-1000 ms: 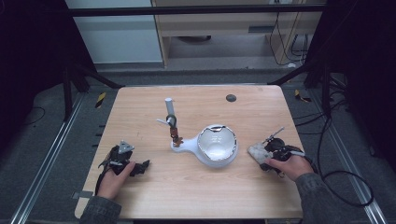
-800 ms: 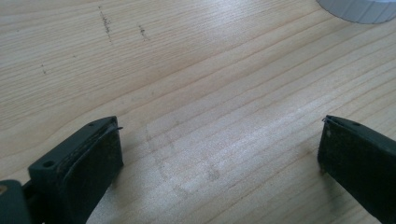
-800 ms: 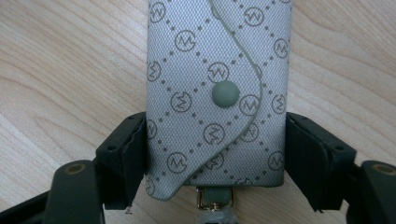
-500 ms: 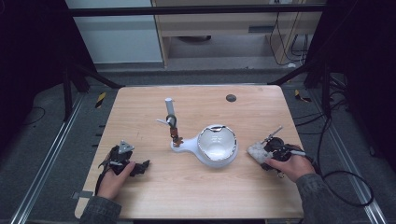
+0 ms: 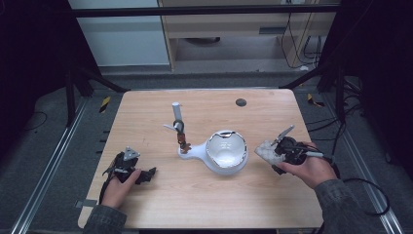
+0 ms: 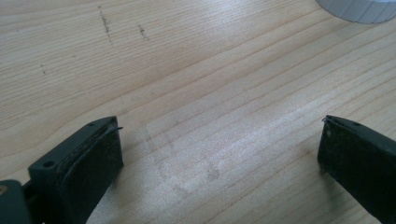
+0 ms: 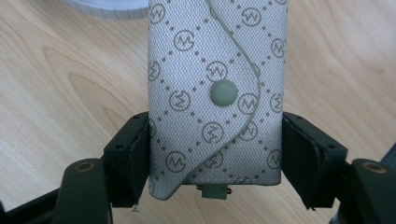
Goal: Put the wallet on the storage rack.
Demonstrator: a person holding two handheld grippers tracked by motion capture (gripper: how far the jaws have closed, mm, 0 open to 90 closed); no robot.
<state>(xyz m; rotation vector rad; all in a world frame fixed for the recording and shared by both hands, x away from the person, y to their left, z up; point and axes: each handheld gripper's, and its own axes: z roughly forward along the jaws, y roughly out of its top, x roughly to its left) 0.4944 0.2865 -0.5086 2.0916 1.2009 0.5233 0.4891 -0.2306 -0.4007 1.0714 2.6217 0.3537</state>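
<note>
Right gripper view looks along the right gripper (image 7: 215,154), and its two black jaws press on both sides of a small grey cloth pouch with a snap button (image 7: 217,93) in the middle of the frame. The pouch's long side runs straight away from the jaws, toward the top of the frame, where the ribbed edge of a white round bowl with a shiny inside (image 7: 109,7) peeks in at the upper left. The pouch is covered with a printed pattern of little circles, each with a zigzag mark like an M inside, joined by dotted diamond lines. I can read no other words on it. In the high view the pouch (image 5: 266,151) sits at the right middle of the frame, held just above or on the light wooden table (image 5: 204,204); I cannot tell which. The bowl (image 5: 225,152) lies just to its left, so the right hand (image 5: 304,168) is much nearer to both. The left gripper (image 5: 130,168) rests at the lower left of that frame, well apart from the bowl. In the left gripper view its jaws stand wide apart over bare wood and hold nothing.
</note>
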